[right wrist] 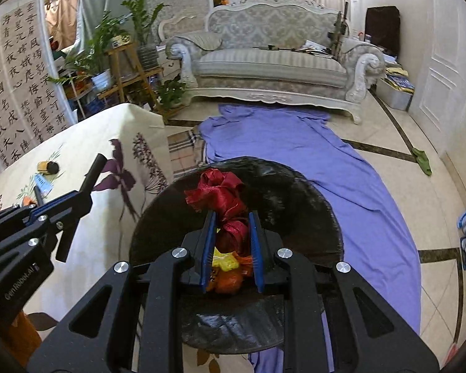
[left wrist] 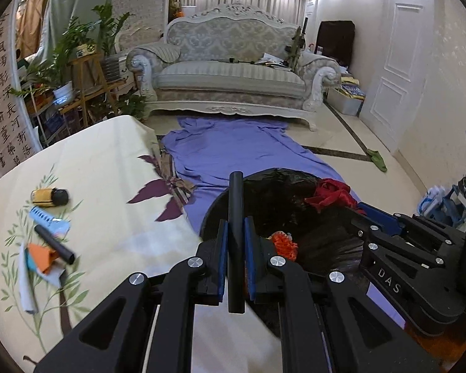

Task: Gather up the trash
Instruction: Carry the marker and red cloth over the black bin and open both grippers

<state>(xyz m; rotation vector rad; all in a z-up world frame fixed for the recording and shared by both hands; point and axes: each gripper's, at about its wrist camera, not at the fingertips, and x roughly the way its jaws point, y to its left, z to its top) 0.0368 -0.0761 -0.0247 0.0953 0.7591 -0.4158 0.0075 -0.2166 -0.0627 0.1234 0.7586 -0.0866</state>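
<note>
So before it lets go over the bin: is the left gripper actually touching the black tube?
Touching. The left wrist view shows the left gripper with both blue pads pressed against the black tube, no gap either side.

Cream tablecloth [left wrist: 102, 161] printed with green bamboo leaves and dark purple flowers. Plain lilac-blue floor sheet [left wrist: 242, 146]. Glossy black bin bag [right wrist: 282, 199] holding orange and yellow scraps [right wrist: 230, 270]. Shiny crimson ribbon bundle [right wrist: 220, 192]. Matte black tube [left wrist: 236, 242] between royal-blue pads [left wrist: 223, 255] on a black left gripper [left wrist: 236, 223]; black right gripper [right wrist: 232, 217], same blue pads. Second black tube [left wrist: 54, 244], light blue strip [left wrist: 48, 219], orange paper [left wrist: 42, 256], yellow-black roll [left wrist: 49, 197]. Grey damask sofa [left wrist: 230, 71], white carved frame. White wall scroll [right wrist: 18, 87] with black calligraphy. Cream floor tiles [right wrist: 388, 130], dark brown border lines.
</note>
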